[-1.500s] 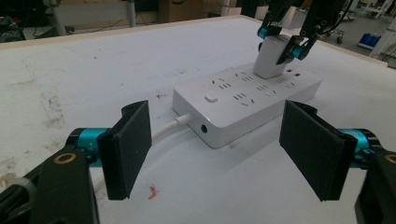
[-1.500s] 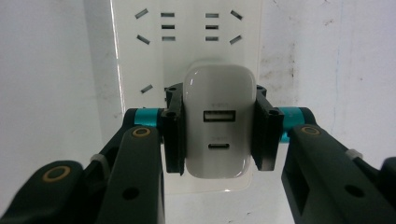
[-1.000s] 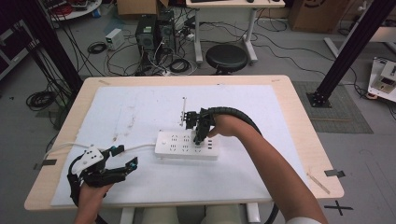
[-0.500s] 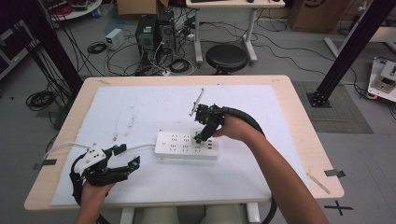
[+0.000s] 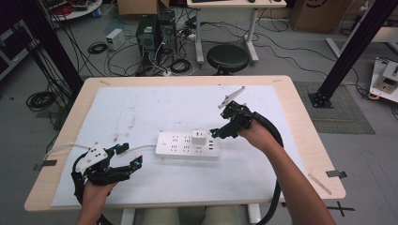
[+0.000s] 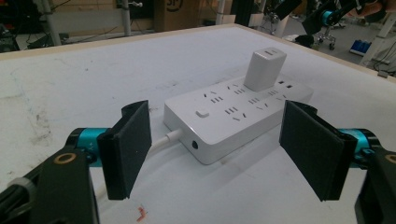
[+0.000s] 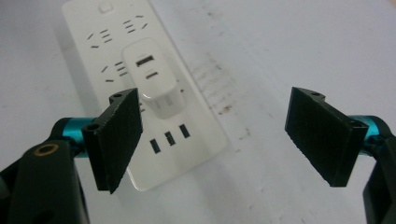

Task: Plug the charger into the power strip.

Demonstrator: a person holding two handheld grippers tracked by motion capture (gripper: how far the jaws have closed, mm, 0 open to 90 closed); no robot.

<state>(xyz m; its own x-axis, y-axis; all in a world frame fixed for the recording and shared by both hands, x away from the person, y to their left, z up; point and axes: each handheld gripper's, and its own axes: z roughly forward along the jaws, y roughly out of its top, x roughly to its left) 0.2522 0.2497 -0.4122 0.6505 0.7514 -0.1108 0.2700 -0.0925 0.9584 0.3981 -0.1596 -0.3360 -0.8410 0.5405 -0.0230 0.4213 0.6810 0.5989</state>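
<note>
A white power strip (image 5: 187, 145) is seen lying flat on the white mat (image 5: 155, 108) that covers the wooden table (image 5: 300, 117). A white charger block (image 5: 198, 137) is plugged upright into the strip, toward the end away from the strip's cable (image 5: 141, 148).

The right gripper (image 5: 217, 133) is held just beside that far end of the strip, its jaws spread wide with nothing between them. In the right gripper view the charger block (image 7: 150, 79) is seen just above and beside one jaw, not between the two, and the strip (image 7: 140, 88) runs under that same jaw.

The left gripper (image 5: 126, 154) is held near the strip's cable end, apart from it, jaws wide open and empty. In the left gripper view the strip (image 6: 233, 119) is framed between the two jaws but lies beyond them. A square button (image 6: 202, 113), rows of socket slots and two ports on the charger's top (image 7: 144, 67) are visible.
</note>
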